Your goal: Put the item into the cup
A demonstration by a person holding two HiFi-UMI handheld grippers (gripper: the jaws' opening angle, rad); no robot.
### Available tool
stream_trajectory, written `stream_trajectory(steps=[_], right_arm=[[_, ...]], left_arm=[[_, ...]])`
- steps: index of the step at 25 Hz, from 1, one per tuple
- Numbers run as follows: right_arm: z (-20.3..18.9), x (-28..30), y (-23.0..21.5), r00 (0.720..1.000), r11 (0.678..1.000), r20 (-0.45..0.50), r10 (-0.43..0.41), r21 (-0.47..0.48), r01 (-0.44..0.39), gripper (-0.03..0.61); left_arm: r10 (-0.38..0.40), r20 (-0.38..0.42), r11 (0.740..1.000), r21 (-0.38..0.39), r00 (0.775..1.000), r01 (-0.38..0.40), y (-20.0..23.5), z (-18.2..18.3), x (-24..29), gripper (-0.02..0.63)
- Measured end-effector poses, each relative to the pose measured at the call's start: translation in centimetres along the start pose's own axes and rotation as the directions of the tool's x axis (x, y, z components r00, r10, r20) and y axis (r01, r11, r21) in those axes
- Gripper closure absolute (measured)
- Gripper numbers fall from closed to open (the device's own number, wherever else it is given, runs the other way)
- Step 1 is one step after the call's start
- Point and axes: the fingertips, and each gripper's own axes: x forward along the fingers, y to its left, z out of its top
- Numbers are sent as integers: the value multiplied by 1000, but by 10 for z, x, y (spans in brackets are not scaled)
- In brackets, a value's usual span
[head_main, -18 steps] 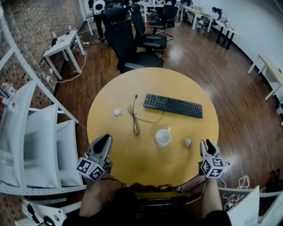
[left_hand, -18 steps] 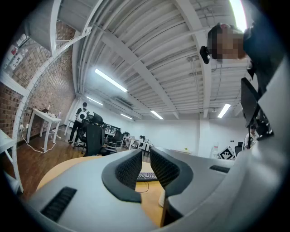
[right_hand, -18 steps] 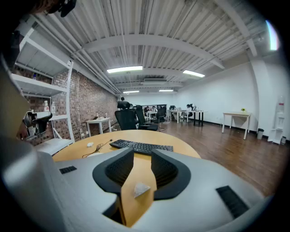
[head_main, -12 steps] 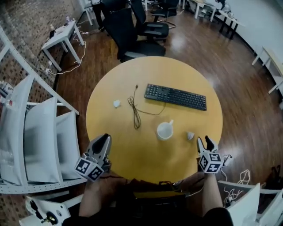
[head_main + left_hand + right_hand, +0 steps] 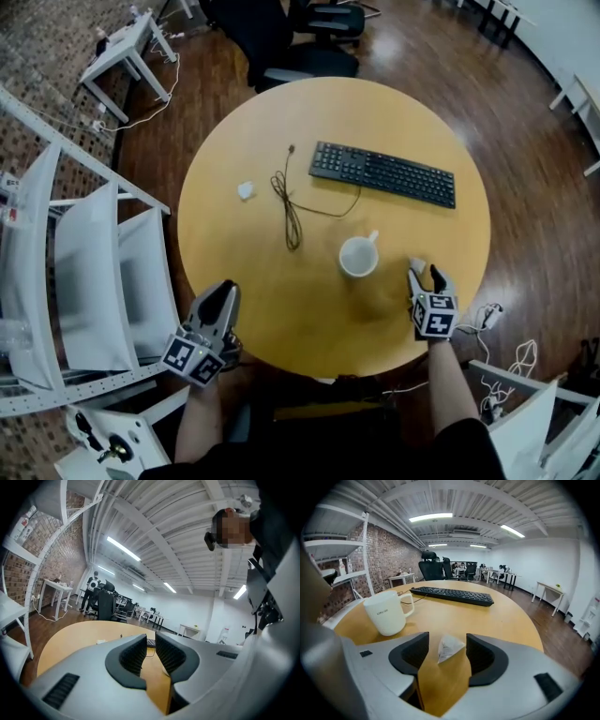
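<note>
Your right gripper (image 5: pixel 424 276) stands wide open near the near right rim of the round yellow wooden table (image 5: pixel 281 309). The small white pyramid-shaped bag (image 5: pixel 450 647) lies on the wood between its jaws, clear of both pads. The white ceramic mug (image 5: pixel 357 256) stands just to its left, with bare tabletop between them. Your left gripper (image 5: pixel 222 289) hangs at the near left rim, jaws narrow and nothing in them. The black keyboard (image 5: pixel 382 174) and thin black cable (image 5: pixel 289 211) lie well apart, farther back. A small white lump (image 5: pixel 246 190) on the left is too small to make out.
</note>
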Motion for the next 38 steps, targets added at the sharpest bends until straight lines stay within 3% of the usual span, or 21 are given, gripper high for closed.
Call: stream_trajectory(steps=[6, 11, 17, 19, 22, 29, 38], right_arm=[[-6, 16, -11, 992, 993, -39, -121, -8, 121, 325], [-18, 24, -12, 987, 991, -99, -128, 32, 131, 325], [-20, 32, -6, 989, 996, -126, -74, 37, 80, 384], [-20, 30, -2, 989, 997, -133, -68, 17, 71, 440], [-10, 21, 5, 992, 999, -116, -39, 5, 40, 440], [57, -12, 33, 995, 988, -38, 92, -122, -96, 440], [135, -34, 93, 964, 939, 86, 252, -261, -222, 440]], left_arm=[[40, -35, 999, 6, 999, -40, 2, -5, -13, 561], [48, -33, 999, 2, 998, -48, 2, -1, -19, 561], [48, -25, 999, -9, 999, -48, 4, -3, -18, 561], [46, -23, 999, -11, 999, -47, 5, -3, -19, 561], [41, -10, 999, -15, 999, -41, 6, 0, -21, 561], [21, 35, 1000, -8, 999, -21, 5, 10, -21, 561], [60, 133, 998, 6, 989, -61, 18, 25, -43, 561]])
